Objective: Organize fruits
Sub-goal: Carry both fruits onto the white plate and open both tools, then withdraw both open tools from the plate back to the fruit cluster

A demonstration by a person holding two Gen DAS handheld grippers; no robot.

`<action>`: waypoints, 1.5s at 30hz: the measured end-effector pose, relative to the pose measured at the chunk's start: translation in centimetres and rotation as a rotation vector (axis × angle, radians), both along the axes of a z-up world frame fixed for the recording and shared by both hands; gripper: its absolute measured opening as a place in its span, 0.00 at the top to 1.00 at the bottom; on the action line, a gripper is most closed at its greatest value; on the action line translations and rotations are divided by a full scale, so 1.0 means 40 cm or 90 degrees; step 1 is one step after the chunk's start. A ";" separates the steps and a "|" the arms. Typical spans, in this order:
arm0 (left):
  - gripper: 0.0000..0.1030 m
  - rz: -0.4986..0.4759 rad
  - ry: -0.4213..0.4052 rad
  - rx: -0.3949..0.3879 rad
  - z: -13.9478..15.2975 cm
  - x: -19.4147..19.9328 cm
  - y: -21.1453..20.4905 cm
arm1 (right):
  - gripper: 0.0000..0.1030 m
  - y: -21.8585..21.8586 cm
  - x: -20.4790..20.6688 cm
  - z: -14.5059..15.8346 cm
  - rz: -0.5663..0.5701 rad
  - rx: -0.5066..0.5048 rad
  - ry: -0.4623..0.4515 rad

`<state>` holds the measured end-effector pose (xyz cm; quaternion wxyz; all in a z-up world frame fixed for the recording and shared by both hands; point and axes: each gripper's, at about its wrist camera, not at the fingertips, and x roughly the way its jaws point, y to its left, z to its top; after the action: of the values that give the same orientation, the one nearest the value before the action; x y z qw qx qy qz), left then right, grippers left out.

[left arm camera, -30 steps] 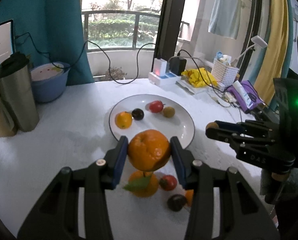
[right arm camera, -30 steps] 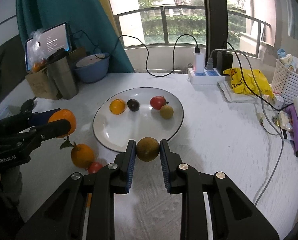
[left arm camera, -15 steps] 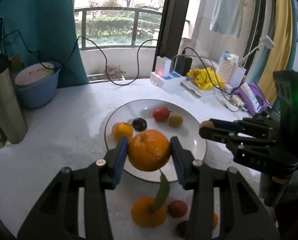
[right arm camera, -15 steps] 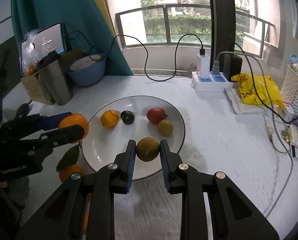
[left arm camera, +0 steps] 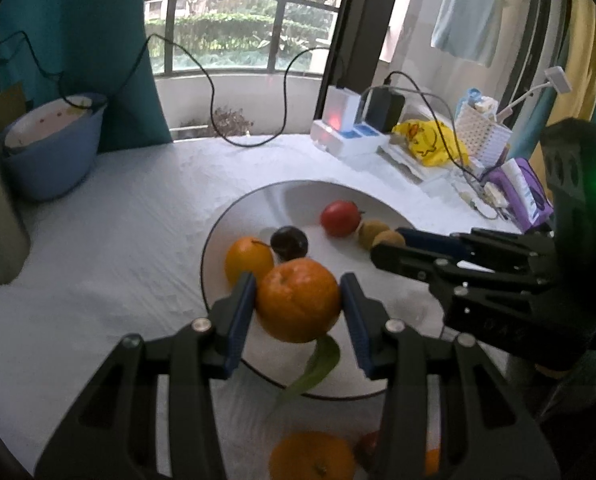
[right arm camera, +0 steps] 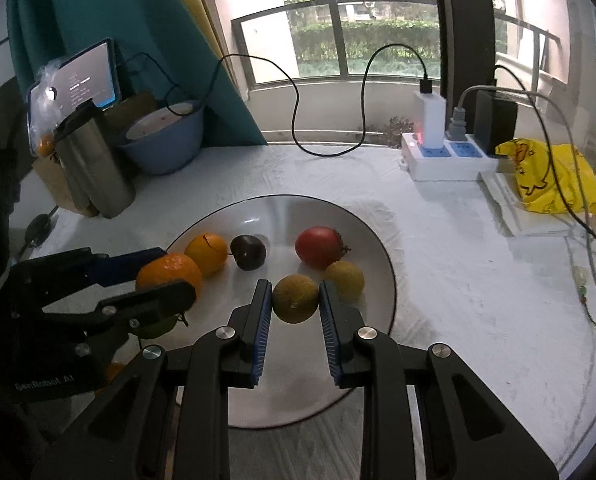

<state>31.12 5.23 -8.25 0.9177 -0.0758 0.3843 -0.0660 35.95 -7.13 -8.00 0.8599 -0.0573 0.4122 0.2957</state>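
My left claw (left arm camera: 298, 310) squeezes the big orange (left arm camera: 298, 300) at its round middle; my right claw (right arm camera: 296, 300) pinches a small brownish-green fruit (right arm camera: 296, 298). Both look firm, smooth, rolly.

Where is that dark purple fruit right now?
In the right wrist view, the dark purple fruit lies on the white plate, left of centre, just right of a small orange and left of the red fruit.

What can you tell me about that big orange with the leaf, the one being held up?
The orange is round, bright, with dimpled skin and a small stem dimple facing the camera. A green leaf dangles beneath it. The left gripper clamps it by its sides between blue-padded fingers, in the air above the near rim of the white plate, touching nothing else.
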 end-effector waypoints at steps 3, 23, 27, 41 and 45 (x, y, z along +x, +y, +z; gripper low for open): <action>0.56 0.007 0.011 -0.002 -0.009 0.006 0.004 | 0.74 0.009 0.005 -0.010 0.005 -0.003 0.003; 0.53 0.019 -0.025 -0.003 0.056 -0.053 0.010 | 0.72 -0.004 -0.038 0.036 -0.010 -0.009 -0.017; 0.53 0.020 -0.043 0.001 0.072 -0.088 0.008 | 0.72 -0.009 -0.071 0.051 -0.010 -0.004 -0.021; 0.53 0.044 -0.060 -0.003 0.086 -0.226 0.020 | 0.72 -0.021 -0.207 0.074 -0.004 -0.008 -0.024; 0.52 0.046 -0.058 -0.004 0.081 -0.260 0.018 | 0.72 -0.031 -0.235 0.076 -0.006 -0.010 -0.024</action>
<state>20.72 5.97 -5.03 0.9358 -0.0896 0.3387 -0.0379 26.56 -8.38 -4.98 0.8683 -0.0672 0.3986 0.2874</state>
